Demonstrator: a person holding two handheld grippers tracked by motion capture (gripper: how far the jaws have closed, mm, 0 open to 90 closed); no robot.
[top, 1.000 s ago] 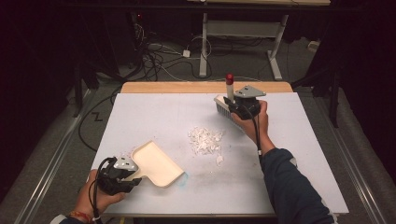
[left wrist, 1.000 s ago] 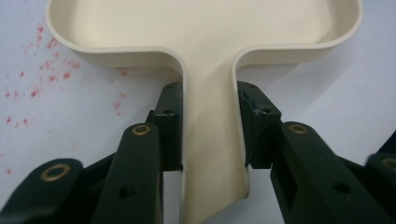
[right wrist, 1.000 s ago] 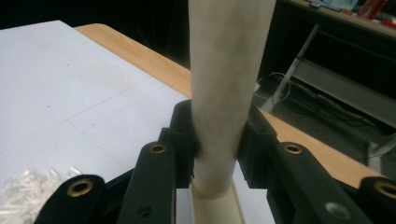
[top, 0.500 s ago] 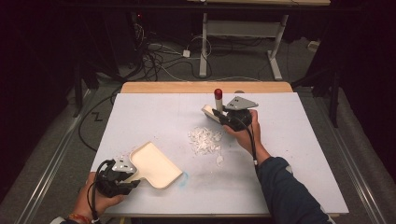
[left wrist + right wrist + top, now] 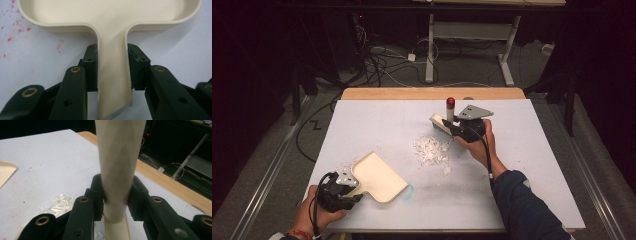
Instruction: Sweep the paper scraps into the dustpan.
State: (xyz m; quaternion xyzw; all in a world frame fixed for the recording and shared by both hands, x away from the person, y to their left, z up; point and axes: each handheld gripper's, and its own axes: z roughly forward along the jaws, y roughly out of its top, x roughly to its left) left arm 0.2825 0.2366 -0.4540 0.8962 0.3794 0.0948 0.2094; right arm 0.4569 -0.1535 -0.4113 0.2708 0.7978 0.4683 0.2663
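Cream plastic dustpan [image 5: 379, 178], flat-handled, is laid on the white surface [image 5: 532, 165] near its left front corner; its handle [image 5: 113, 75] is clamped between the jaws of the left tool [image 5: 343, 187], pads pressed against both handle edges. Cream plastic brush with a red-tipped cylindrical handle [image 5: 448, 114] is gripped by the right tool [image 5: 453, 128], its jaws closed on the handle's lower end [image 5: 116, 202], and is held upright just behind a small pile of white paper shreds [image 5: 432, 149] at the centre of the surface. The pile lies well apart from the dustpan. Faint red specks [image 5: 15, 27] are noted beside the pan.
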